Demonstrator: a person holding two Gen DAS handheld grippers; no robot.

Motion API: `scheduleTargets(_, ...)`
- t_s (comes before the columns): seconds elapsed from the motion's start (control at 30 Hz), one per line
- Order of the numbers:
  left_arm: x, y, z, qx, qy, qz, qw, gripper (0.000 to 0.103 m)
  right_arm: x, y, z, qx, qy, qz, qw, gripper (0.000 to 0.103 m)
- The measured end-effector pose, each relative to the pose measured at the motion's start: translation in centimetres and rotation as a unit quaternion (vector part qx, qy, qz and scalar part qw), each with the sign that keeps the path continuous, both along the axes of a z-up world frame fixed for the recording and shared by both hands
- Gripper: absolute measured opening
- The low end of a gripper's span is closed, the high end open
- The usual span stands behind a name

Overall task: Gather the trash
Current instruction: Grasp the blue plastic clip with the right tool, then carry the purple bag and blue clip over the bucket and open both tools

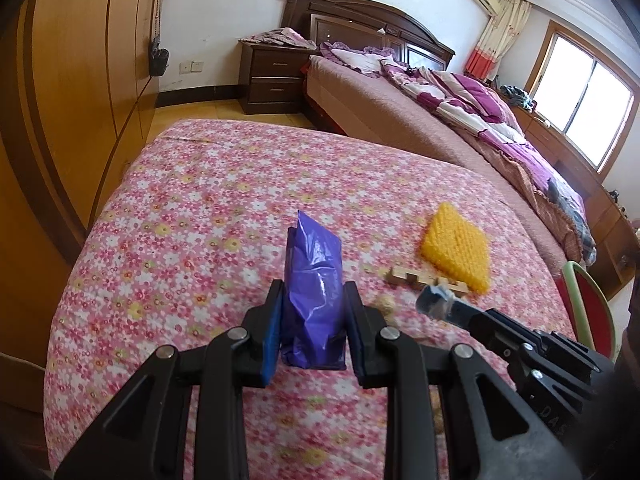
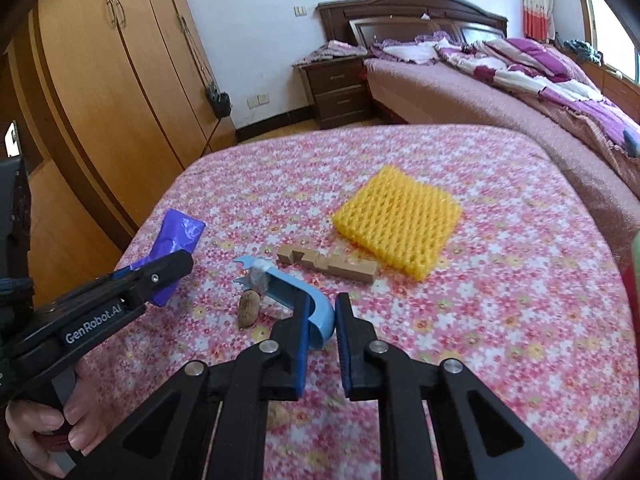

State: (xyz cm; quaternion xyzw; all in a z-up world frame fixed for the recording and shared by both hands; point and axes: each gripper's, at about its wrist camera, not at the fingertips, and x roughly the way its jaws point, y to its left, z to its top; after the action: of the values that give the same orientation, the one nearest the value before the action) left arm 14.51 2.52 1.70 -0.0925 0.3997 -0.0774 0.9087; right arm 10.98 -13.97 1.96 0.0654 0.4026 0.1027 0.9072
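The table wears a soft cotton cloth (image 2: 500, 280) printed all over with small pink, white and yellow flowers. On it lies a square of yellow foam netting (image 2: 398, 222), springy and full of diamond holes, and just in front of that a notched pale wooden block (image 2: 328, 267), hard-edged and matte. A wrinkled brown nut shell (image 2: 249, 313) sits on the cloth beside the blue scrap.

The left gripper (image 1: 313, 312) points steeply down at the table, its blue pads pressed against a crumpled purple plastic bag (image 1: 314, 280), glossy and creased, which stands up between the fingers above the cloth. A hand (image 2: 44, 428) wraps the black handle from below.

The right gripper (image 2: 322, 316) is tilted down much the same, over the near part of the table. Its jaws stand narrow, pinching the curved end of a light blue plastic strip (image 2: 296, 294); the strip juts out leftward, smooth and stiff, with a torn tip wrapped in clear film. That tip hangs close above the nut shell.
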Motion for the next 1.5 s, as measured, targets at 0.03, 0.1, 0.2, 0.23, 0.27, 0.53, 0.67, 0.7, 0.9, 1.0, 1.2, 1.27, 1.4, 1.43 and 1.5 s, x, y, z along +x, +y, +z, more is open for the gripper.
scheduleTargets(0.03, -0.2, -0.1, 0.1, -0.002, 0.0, -0.001, 1.0, 0.028, -0.3, -0.2, 0.2, 0.001, -0.004, -0.003, 1.0, 0.014)
scheduleTargets(0.1, -0.6, -0.5, 0.2, -0.008, 0.0, -0.005, 1.0, 0.029, -1.1, -0.9, 0.8, 0.002, -0.011, -0.011, 1.0, 0.014)
scheduleTargets(0.2, -1.4, -1.3, 0.4, -0.011, 0.001, -0.013, 0.9999, 0.029, -2.2, -1.9, 1.5, 0.007, -0.02, -0.024, 0.999, 0.014)
scheduleTargets(0.23, -1.6, -1.6, 0.5, -0.012, 0.001, -0.016, 0.9998, 0.029, -2.5, -2.2, 1.6, 0.009, -0.022, -0.029, 0.999, 0.014)
scheduleTargets(0.27, -1.8, -1.8, 0.6, -0.014, 0.001, -0.019, 0.9997, 0.028, -3.0, -2.7, 1.9, 0.012, -0.024, -0.034, 0.999, 0.014)
scheduleTargets(0.53, -3.4, -4.5, 1.2, -0.023, 0.004, -0.047, 0.9986, 0.028, -6.6, -6.9, 3.2, 0.019, -0.048, -0.09, 0.995, 0.014)
scheduleTargets(0.67, -4.2, -6.1, 1.7, -0.025, 0.003, -0.064, 0.9976, 0.028, -8.3, -9.5, 3.7, 0.026, -0.051, -0.119, 0.991, 0.014)
scheduleTargets(0.7, -4.4, -6.5, 1.9, -0.024, 0.001, -0.069, 0.9973, 0.028, -8.7, -10.0, 3.8, 0.027, -0.052, -0.124, 0.99, 0.014)
scheduleTargets(0.9, -5.3, -9.2, 3.3, -0.022, -0.008, -0.102, 0.9945, 0.028, -10.8, -13.2, 4.9, 0.032, -0.07, -0.166, 0.983, 0.014)
scheduleTargets(1.0, -5.6, -10.6, 3.9, -0.022, -0.011, -0.12, 0.9925, 0.028, -11.8, -14.7, 5.5, 0.033, -0.077, -0.185, 0.979, 0.014)
scheduleTargets(1.2, -6.1, -14.1, 5.0, -0.025, -0.009, -0.166, 0.9858, 0.028, -13.9, -17.5, 6.1, 0.027, -0.09, -0.22, 0.971, 0.014)
scheduleTargets(1.27, -6.2, -15.4, 5.2, -0.024, -0.009, -0.18, 0.9834, 0.028, -14.4, -18.4, 6.2, 0.026, -0.091, -0.23, 0.969, 0.014)
scheduleTargets(1.4, -6.5, -18.2, 5.7, -0.018, -0.011, -0.212, 0.9771, 0.028, -15.2, -20.3, 6.2, 0.026, -0.091, -0.253, 0.963, 0.014)
scheduleTargets(1.43, -6.6, -19.0, 5.9, -0.016, -0.012, -0.22, 0.9754, 0.028, -15.4, -20.8, 6.1, 0.026, -0.091, -0.259, 0.961, 0.014)
scheduleTargets(1.5, -6.7, -20.3, 6.0, -0.012, -0.012, -0.232, 0.9726, 0.028, -15.8, -21.7, 5.9, 0.025, -0.09, -0.271, 0.958, 0.014)
